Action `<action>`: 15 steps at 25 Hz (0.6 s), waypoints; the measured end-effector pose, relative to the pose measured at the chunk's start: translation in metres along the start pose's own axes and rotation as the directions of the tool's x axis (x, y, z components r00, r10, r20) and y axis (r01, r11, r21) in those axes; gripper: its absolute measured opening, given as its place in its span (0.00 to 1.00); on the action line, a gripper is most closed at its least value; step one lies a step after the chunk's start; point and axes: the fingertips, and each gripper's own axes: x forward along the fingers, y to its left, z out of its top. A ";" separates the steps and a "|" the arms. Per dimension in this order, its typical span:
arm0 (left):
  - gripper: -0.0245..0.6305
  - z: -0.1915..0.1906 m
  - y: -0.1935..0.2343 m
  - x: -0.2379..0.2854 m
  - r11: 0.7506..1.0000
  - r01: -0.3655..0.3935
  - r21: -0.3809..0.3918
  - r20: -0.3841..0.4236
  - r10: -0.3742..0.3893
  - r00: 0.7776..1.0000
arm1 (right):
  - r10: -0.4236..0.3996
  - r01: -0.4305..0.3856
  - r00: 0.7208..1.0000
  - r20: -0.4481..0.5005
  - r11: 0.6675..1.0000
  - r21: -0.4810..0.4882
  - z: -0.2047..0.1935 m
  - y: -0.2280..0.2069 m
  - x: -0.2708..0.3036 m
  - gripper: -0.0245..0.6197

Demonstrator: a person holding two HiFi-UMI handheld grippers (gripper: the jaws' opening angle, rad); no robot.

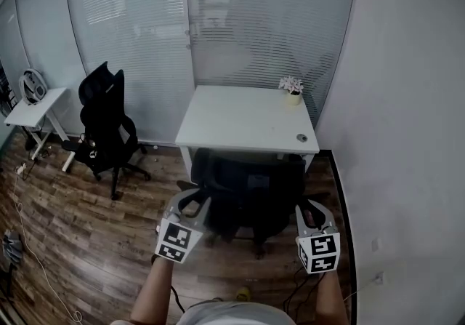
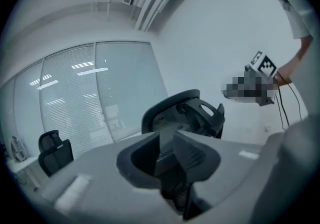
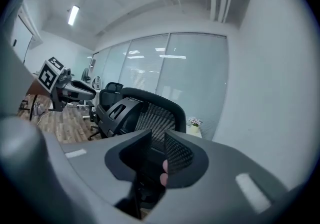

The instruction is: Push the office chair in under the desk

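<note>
Two handheld grippers flank a black office chair (image 1: 251,196). The chair stands on the wood floor (image 1: 80,229), its backrest close to the front edge of a white desk (image 1: 240,116). The left gripper (image 1: 193,204) is at the backrest's left edge and the right gripper (image 1: 310,213) at its right edge. Each has its jaws drawn partway in, leaving a narrow slot, and neither plainly pinches anything.

The push would likely go best with both sides pressed evenly and level, straight toward the desk, so the chair rolls without swivelling. The backrest hides the seat, so how far under the desk it sits is unclear. Most of the wheeled base is hidden too. Whether either gripper touches the frame cannot be told. A pinkish shape low between the right jaws is unidentifiable.
</note>
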 end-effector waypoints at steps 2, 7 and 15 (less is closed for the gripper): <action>0.15 0.003 0.003 -0.008 0.999 -0.020 -0.026 0.013 0.020 1.000 | -0.019 0.019 1.000 0.013 0.999 0.044 0.002 0.001 -0.006 0.16; 0.06 0.003 0.008 -0.025 0.995 -0.055 -0.081 0.040 0.059 0.997 | -0.072 0.070 0.997 0.024 0.993 0.092 0.002 0.004 -0.020 0.08; 0.04 0.007 0.010 -0.039 0.989 -0.089 -0.121 0.061 0.097 0.993 | -0.123 0.118 0.992 0.038 0.986 0.116 0.006 0.006 -0.038 0.05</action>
